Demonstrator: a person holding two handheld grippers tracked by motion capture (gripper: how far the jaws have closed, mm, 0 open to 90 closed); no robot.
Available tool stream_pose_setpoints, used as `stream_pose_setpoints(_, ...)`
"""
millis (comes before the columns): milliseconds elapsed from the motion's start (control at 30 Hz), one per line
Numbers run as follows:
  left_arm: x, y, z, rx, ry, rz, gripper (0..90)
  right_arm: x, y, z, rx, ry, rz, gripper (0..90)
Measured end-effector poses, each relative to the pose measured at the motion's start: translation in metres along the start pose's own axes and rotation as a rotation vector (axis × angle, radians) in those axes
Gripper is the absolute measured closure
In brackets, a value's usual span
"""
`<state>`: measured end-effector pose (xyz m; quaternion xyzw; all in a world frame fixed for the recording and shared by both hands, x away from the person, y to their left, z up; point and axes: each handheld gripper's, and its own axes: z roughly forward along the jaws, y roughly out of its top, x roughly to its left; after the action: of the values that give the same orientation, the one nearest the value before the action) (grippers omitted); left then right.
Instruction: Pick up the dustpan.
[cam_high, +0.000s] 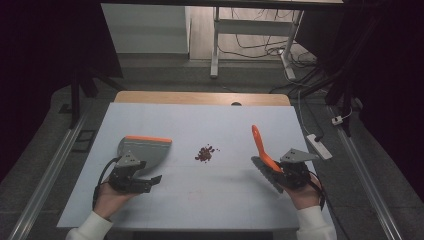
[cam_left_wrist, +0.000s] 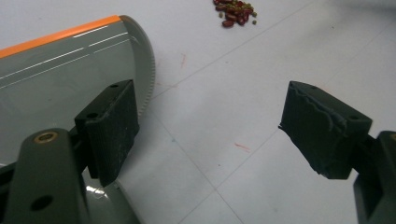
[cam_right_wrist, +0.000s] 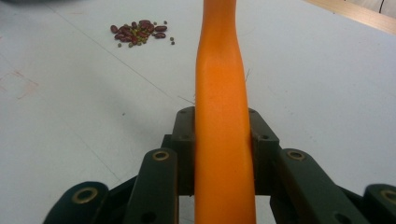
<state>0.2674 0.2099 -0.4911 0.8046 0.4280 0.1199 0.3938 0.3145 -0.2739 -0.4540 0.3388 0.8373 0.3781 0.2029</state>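
A grey dustpan (cam_high: 142, 149) with an orange front lip lies on the white table top (cam_high: 200, 200) at the left. My left gripper (cam_high: 144, 173) stands open just behind it. In the left gripper view, one of the fingers (cam_left_wrist: 112, 126) lies over the dustpan (cam_left_wrist: 60, 74), and bare table shows between the jaws of the left gripper (cam_left_wrist: 205, 135). A small pile of red beans (cam_high: 205, 153) (cam_left_wrist: 236, 11) (cam_right_wrist: 140, 30) lies mid-table. My right gripper (cam_high: 292, 172) (cam_right_wrist: 219, 140) is shut on the orange handle (cam_high: 259, 142) (cam_right_wrist: 219, 93) of a brush, whose grey bristles (cam_high: 264, 172) rest near the table.
A white power strip (cam_high: 318, 146) lies off the table's right edge. A wooden strip (cam_high: 200, 97) borders the far side. Beyond it stand a desk's legs (cam_high: 216, 45) and loose cables on the floor.
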Motion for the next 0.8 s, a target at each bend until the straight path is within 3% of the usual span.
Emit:
stream_pose_setpoints(600, -0.0004, 0.003, -0.0016, 0.025, 0.002, 0.011, 18.7, 0.0024, 0.0011, 0.0003, 0.006, -0.003, -0.001, 69.8)
stream_pose_setpoints(800, -0.0047, 0.007, -0.0046, 0.039, -0.014, 0.02, 18.8, 0.004, 0.0026, 0.0003, 0.006, 0.0, 0.006, 69.8)
